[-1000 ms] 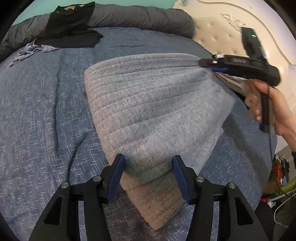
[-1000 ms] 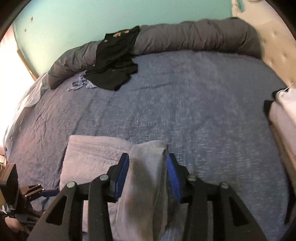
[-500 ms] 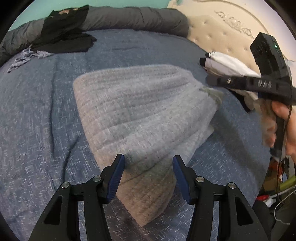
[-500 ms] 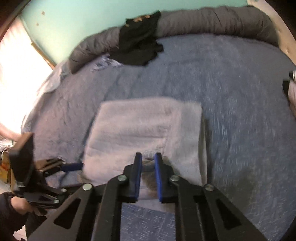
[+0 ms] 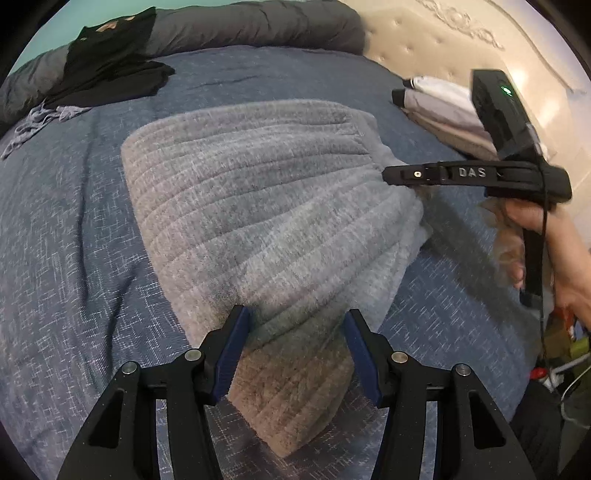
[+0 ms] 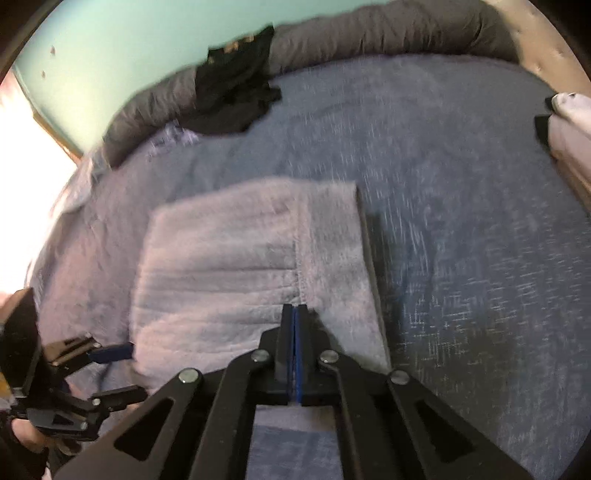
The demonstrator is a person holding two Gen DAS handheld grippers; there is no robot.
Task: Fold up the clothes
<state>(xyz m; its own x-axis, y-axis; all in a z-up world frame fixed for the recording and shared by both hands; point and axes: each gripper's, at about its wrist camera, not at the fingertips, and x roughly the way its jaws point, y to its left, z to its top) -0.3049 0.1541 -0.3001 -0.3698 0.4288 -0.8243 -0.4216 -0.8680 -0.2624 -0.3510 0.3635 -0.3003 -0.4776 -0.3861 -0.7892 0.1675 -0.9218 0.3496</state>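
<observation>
A grey ribbed fleece garment (image 5: 266, 206) lies folded on the blue bedspread (image 5: 66, 258). My left gripper (image 5: 297, 345) is open, its blue pads straddling the garment's near corner without pinching it. In the right wrist view the same gripper (image 6: 122, 373) shows at the garment's left edge. My right gripper (image 6: 294, 314) is shut, pads pressed together with no cloth visible between them, hovering over the near edge of the garment (image 6: 236, 266). From the left wrist view the right gripper (image 5: 386, 173) points at the garment's right edge, held by a hand (image 5: 554, 251).
Black clothes (image 5: 107, 70) lie over a rolled grey duvet (image 5: 258, 26) at the far side, with a small lilac item (image 5: 37, 118) beside them. A stack of folded clothes (image 5: 443, 103) sits by the cream headboard (image 5: 424, 40). Cables and clutter lie off the bed at right.
The right gripper let go of the garment's raised edge, which dropped flat onto the fold, then its jaws closed empty. The left gripper stayed open at the near corner.
</observation>
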